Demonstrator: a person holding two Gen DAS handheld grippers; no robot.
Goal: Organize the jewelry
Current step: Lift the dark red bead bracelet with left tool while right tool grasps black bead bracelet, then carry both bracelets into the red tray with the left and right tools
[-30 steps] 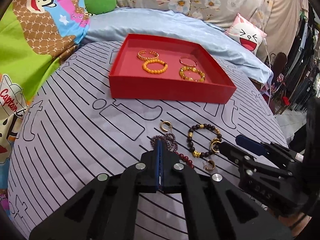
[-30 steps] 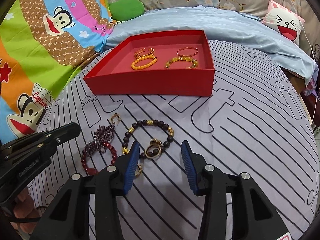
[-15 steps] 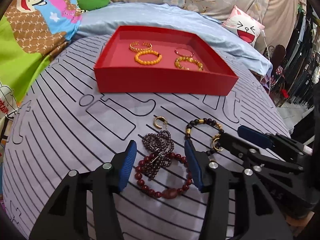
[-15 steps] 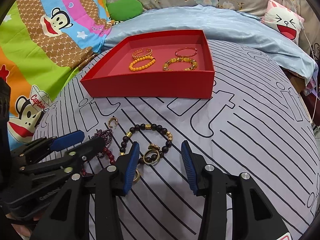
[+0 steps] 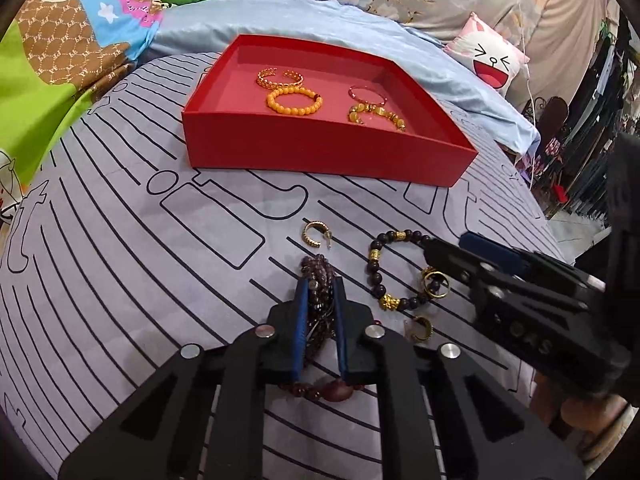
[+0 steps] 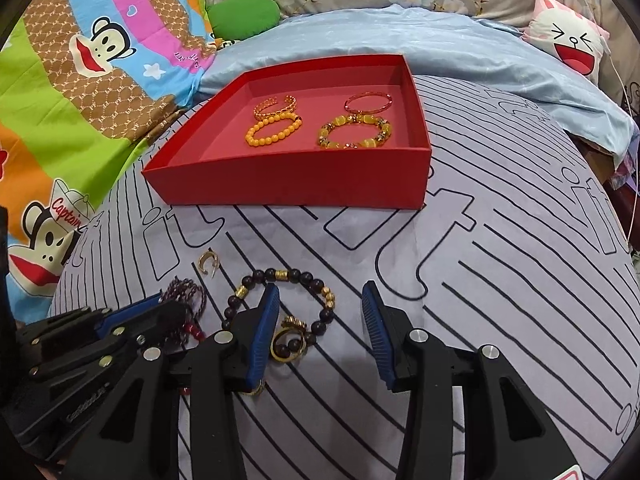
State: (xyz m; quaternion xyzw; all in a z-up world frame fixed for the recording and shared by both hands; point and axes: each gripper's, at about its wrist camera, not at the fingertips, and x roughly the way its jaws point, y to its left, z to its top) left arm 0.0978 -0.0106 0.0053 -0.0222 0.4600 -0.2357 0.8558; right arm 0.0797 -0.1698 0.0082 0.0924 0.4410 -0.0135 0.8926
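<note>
Pinching bunched maroon bead strand (image 5: 318,280), left tool (image 5: 320,300) blue-padded, smooth red tray (image 5: 320,156)

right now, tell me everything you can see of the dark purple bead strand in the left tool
The purple strand is a long string of small, glossy dark purple beads, bunched into several loops rather than laid flat. It lies on the striped grey sheet, just below the gold earring and left of the black bead bracelet. The left tool has just been closing and now pinches the bunch between its blue pads; the far loops stick out beyond the tips. A red bead bracelet lies tangled beneath it.
</note>
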